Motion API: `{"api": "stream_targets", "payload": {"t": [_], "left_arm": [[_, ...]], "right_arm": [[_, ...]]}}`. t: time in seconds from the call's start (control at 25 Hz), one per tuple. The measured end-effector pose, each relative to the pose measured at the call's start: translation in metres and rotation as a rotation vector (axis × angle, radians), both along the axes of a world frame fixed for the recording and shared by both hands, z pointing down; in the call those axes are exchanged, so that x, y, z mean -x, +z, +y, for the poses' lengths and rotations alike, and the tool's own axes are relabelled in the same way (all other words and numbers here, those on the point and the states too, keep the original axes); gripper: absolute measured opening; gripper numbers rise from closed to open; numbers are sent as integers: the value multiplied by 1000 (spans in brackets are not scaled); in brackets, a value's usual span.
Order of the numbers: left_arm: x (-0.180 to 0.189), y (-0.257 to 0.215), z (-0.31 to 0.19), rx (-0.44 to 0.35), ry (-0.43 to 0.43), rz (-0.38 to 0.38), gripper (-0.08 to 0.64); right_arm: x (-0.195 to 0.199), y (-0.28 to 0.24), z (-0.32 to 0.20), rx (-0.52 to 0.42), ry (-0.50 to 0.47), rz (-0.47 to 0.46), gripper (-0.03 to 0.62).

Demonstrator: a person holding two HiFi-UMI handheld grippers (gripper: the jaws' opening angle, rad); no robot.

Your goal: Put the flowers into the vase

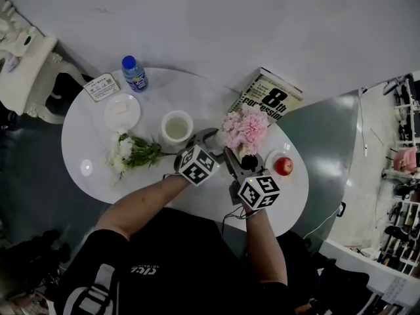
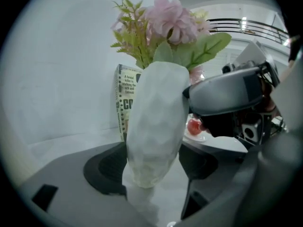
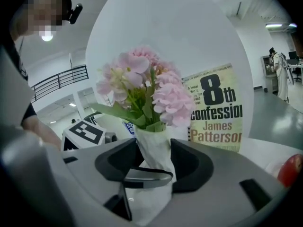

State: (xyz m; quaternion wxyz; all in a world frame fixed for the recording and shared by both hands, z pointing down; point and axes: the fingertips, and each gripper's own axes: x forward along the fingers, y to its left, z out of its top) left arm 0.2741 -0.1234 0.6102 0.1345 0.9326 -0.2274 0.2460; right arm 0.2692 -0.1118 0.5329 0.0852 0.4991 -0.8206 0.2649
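Left gripper [image 1: 211, 140] is clamping the vase [image 2: 156, 126] low on its body, steadying it on the table [image 1: 85, 136]. Right gripper [image 1: 241, 160] is straddling the vase neck with jaws apart, pressing nothing. Pink flowers [image 1: 244, 128] are standing inside, so that step looks done. White flowers [image 1: 128, 151] are lying well to the left. Next, the right gripper probably needs to back off and fetch them.

Book cover [image 3: 215, 109]: read "8th confession" in large black letters, with "James Patterson" in orange beneath.
Book's smaller print: several short lines stood beside the "8th", too small to read.
Card [image 1: 102, 86] on the table [image 1: 85, 143]: carried print, too small to read.
Bottle [image 1: 135, 75] label: was blue, and no words could be made out.
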Motion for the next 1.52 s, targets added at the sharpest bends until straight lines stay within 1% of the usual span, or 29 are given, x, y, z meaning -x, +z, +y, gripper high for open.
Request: {"api": "stream_targets", "payload": {"t": [0.12,0.24,0.36,0.6,0.96,1.52], "left_arm": [[0,0,0,10,0,3,347],[0,-1,-2,21,6,-7,347],[0,-2,-1,6,18,-28,347],[2,-7,3,-13,16,-37,347],[9,-15,7,-30,-4,-47,347],[15,-31,19,-36,-52,-27,347]], "right_arm": [[-2,7,3,24,5,-4,224],[-2,8,2,25,6,-6,224],[-1,10,3,29,-4,4,224],[-2,14,6,38,-7,15,224],[-5,10,14,31,-1,3,224],[-14,-2,31,10,17,-25,224]]}}
